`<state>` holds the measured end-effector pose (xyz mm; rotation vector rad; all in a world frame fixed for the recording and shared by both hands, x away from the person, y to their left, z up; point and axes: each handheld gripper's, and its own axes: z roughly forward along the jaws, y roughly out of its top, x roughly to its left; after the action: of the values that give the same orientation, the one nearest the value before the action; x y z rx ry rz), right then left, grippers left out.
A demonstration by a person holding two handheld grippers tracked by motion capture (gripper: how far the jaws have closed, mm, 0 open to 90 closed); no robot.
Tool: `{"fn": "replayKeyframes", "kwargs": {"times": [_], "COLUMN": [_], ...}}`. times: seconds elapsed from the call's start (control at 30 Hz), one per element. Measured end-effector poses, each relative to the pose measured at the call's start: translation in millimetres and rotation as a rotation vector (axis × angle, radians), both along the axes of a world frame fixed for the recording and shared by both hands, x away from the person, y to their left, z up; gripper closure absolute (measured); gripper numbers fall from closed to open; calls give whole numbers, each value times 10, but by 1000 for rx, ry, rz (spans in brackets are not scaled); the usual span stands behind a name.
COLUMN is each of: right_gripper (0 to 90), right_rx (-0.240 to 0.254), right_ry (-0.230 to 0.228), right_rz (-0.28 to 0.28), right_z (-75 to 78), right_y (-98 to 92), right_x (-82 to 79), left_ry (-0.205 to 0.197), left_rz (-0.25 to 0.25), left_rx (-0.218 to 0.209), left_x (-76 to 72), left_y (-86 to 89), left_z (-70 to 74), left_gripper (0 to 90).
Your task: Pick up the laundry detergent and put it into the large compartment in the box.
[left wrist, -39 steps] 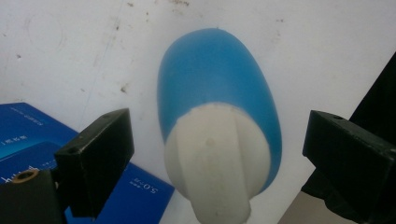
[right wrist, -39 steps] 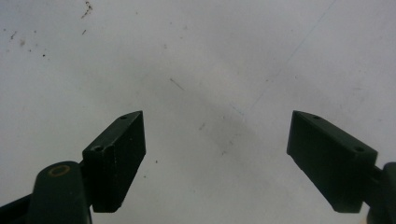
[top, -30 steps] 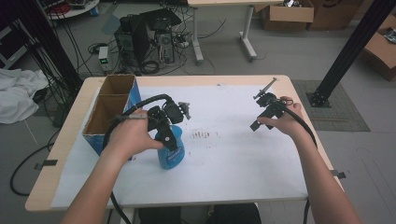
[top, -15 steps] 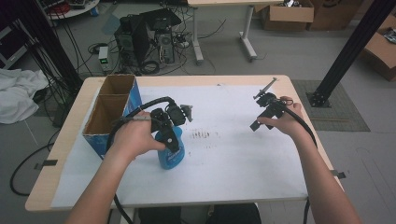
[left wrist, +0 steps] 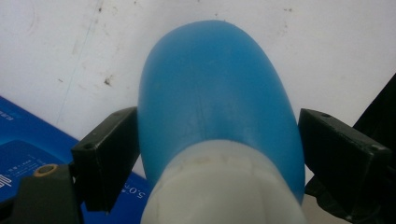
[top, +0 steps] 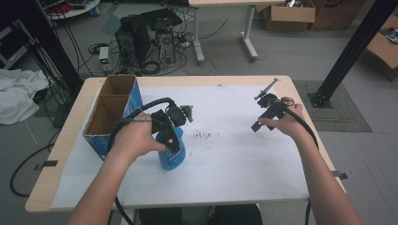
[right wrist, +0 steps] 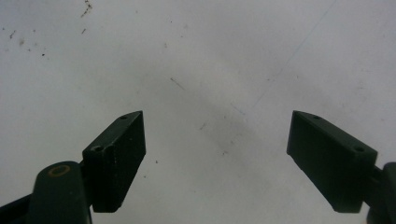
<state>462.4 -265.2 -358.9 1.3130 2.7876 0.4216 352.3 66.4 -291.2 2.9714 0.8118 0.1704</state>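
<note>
A blue plastic bottle [top: 172,158] with a white cap stands on the white sheet just right of the box. My left gripper [top: 172,138] comes down on it from above. In the left gripper view the blue bottle [left wrist: 215,107] fills the space between the black jaws of the left gripper [left wrist: 217,140]. They have just been closing, and both pads now rest against its sides. My right gripper [top: 265,110] hovers over the right part of the sheet. Seen in its own view, the right gripper [right wrist: 215,154] is open over bare paper, with nothing between the jaws.
An open blue cardboard box [top: 109,118] with two compartments stands at the table's left edge, close to my left hand; its blue side [left wrist: 28,154] shows beside the bottle. Dark smudges [top: 204,135] mark the sheet's middle. Computers, cables and boxes sit on the floor beyond.
The left hand and gripper have shifted slightly to the right over the bottle. The right hand has stayed where it was.
</note>
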Motion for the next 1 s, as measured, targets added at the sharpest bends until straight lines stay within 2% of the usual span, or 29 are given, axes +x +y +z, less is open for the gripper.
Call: {"fn": "replayKeyframes", "kwargs": {"times": [0.73,1.0], "right_gripper": [197,197], "right_rx": [3,4], "right_ry": [0,5], "right_rz": [-1,2], "right_z": [1,-19], "right_y": [-10,-10], "right_x": [-2,-2], "left_ry": [27,36], "left_rz": [25,38], "left_rx": [-10,-1], "left_x": [16,27], "left_y": [-6,-21], "left_z": [5,-7], "left_gripper": [210,233]}}
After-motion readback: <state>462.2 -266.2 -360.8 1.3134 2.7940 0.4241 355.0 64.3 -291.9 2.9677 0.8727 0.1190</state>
